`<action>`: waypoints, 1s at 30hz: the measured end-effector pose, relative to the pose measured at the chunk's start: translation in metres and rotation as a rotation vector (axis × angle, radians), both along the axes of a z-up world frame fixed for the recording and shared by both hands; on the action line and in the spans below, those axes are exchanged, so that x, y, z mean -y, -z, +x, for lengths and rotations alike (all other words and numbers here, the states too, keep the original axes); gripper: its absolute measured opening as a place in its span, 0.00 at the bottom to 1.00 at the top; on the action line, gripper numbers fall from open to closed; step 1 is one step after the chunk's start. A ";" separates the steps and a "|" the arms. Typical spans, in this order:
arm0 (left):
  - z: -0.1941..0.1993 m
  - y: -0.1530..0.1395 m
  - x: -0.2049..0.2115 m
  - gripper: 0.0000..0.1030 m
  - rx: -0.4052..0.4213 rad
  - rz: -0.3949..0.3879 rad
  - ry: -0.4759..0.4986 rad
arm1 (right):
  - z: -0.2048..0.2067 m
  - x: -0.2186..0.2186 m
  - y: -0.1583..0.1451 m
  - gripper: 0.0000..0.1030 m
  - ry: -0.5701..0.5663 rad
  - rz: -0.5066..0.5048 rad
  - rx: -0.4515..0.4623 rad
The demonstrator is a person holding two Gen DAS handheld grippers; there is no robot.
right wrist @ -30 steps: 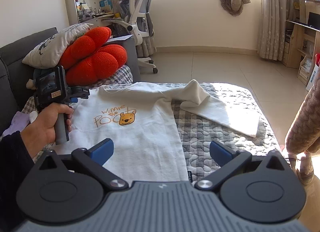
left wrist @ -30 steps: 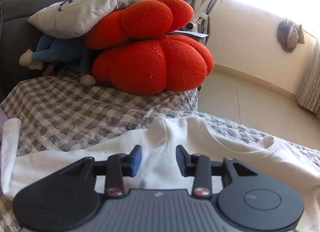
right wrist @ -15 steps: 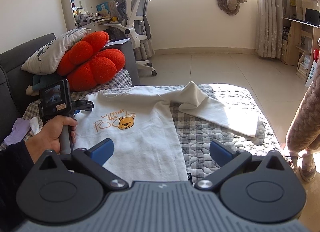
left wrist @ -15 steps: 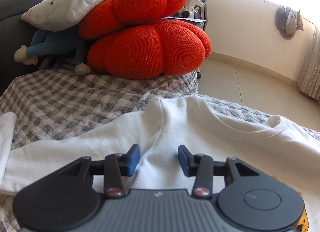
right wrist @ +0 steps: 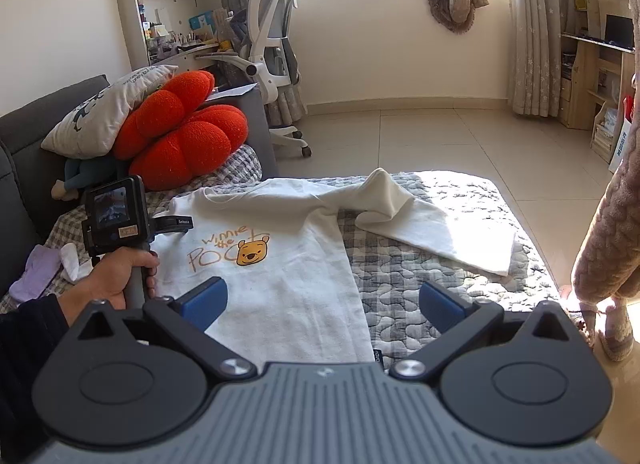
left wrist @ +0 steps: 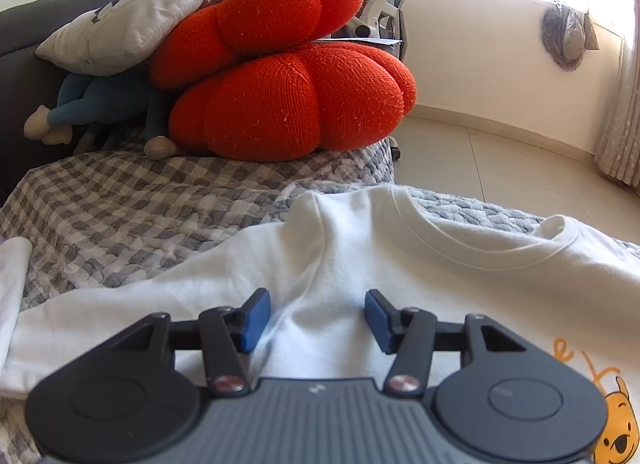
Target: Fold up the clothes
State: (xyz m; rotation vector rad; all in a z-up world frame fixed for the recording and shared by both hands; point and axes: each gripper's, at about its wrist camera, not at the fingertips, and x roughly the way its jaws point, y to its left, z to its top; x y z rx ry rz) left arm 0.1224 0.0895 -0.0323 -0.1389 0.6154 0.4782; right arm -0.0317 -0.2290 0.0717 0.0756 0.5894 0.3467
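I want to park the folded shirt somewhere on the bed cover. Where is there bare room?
Free: the quilt right of the shirt body, below its spread sleeve. Also the checked blanket between the red cushion and the near sleeve. Crowded: the sofa corner, with cushions, a pillow and small clothes.

White Pooh sweatshirt (right wrist: 280, 264), flat, unfolded, face-up

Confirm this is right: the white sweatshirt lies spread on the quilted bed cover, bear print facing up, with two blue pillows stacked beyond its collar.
Not quite: the pillows are red-orange, not blue, as the left wrist view shows. The sweatshirt does lie spread on the quilted bed cover, bear print up.
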 end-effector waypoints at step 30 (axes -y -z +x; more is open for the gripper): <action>-0.001 0.000 0.000 0.55 0.001 -0.006 -0.004 | 0.002 0.004 -0.002 1.00 0.015 0.025 0.004</action>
